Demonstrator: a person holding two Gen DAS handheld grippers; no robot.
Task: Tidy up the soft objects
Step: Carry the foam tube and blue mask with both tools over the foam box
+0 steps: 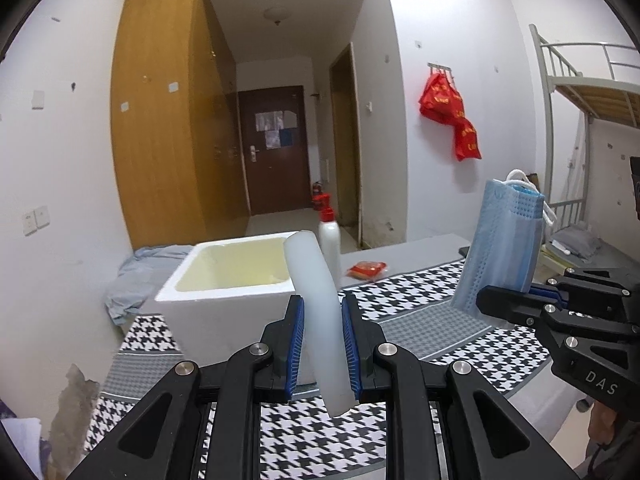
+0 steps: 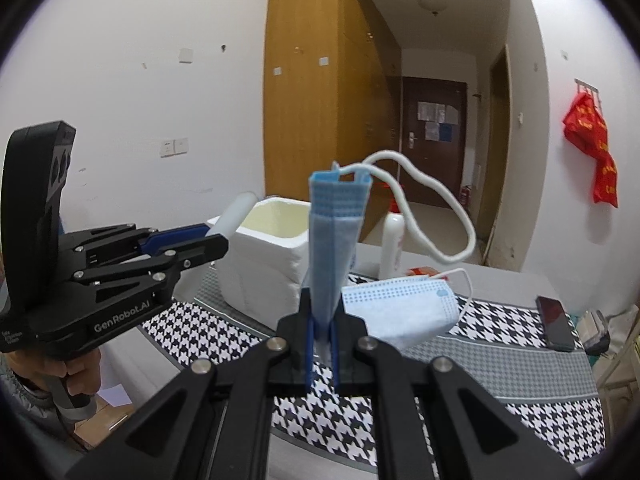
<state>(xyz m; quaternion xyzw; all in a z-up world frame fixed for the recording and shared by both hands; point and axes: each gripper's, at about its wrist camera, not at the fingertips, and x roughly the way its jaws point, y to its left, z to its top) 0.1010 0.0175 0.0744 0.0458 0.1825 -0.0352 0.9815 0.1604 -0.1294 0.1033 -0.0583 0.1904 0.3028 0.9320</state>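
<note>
The left tool (image 1: 322,330) is being held raised and level above the houndstooth cloth (image 1: 400,304) that is covering the table, just in front of the white foam box (image 1: 224,300). Its blue pads (image 1: 295,344) are being pressed against a translucent white strip (image 1: 316,312), which is being gripped near its lower end and is being held upright, its top leaning toward the rim of the foam box. In the right wrist view the left tool (image 2: 208,240) is being carried from the left by a hand (image 2: 76,372) wrapped around its handle, and the lettering "GenRobot.AI" is being shown on its side.

The right tool (image 2: 322,344) is being held raised to the right of the foam box (image 2: 264,264), its tips pointing toward the box. It is being kept clenched on a folded blue face mask (image 2: 334,248), which is being held upright with its white ear loop (image 2: 436,216) arching to the right. In the left wrist view the right tool (image 1: 516,304) is marked "DAS", and the folded mask (image 1: 500,248) is being seen standing above its tips.

A second face mask (image 2: 404,312) is lying flat on the cloth (image 2: 500,344), to the right of the foam box. A white bottle with a red cap (image 1: 330,240) is standing just behind the box's right corner, with a red packet (image 1: 366,270) lying near it. A dark phone (image 2: 554,322) is lying on the cloth, well apart from the box, at the right.
</note>
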